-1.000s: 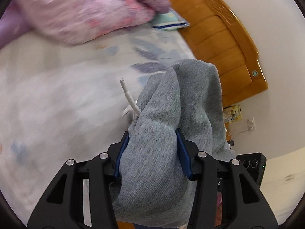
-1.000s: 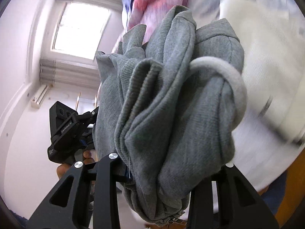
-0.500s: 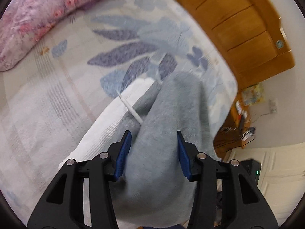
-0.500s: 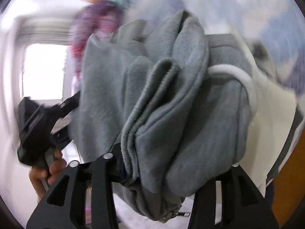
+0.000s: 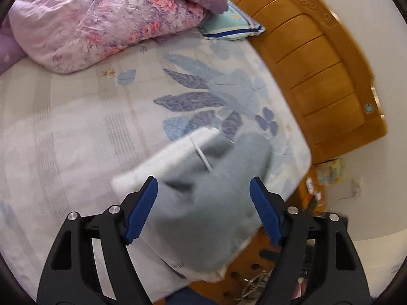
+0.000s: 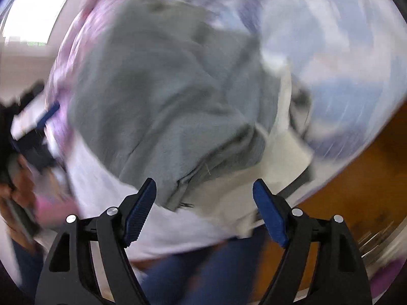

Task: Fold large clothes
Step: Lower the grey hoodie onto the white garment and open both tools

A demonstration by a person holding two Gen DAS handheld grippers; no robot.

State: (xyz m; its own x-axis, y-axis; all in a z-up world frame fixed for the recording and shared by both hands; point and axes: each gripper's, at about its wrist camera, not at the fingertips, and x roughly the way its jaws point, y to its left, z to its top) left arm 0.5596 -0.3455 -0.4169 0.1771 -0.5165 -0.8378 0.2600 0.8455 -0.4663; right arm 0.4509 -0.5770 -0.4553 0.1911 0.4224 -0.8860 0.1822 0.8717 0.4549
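Observation:
A grey hooded sweatshirt lies bunched and blurred on a folded white garment near the bed's corner, its white drawstring on top. My left gripper hovers over it with its jaws opening; the grey cloth sits loosely between the blue pads, which no longer pinch it. In the right wrist view the sweatshirt rests on the white garment just beyond my right gripper. Its jaws are opening too, with nothing pressed between them.
The bed sheet with blue leaf print stretches left. A pink floral quilt and a teal pillow lie at the far end by the wooden headboard. A person's legs in blue jeans stand at the bed's edge.
Both grippers carried the grey sweatshirt down onto the white garment and let go. Their jaws widened and the cloth slipped out of both grips.

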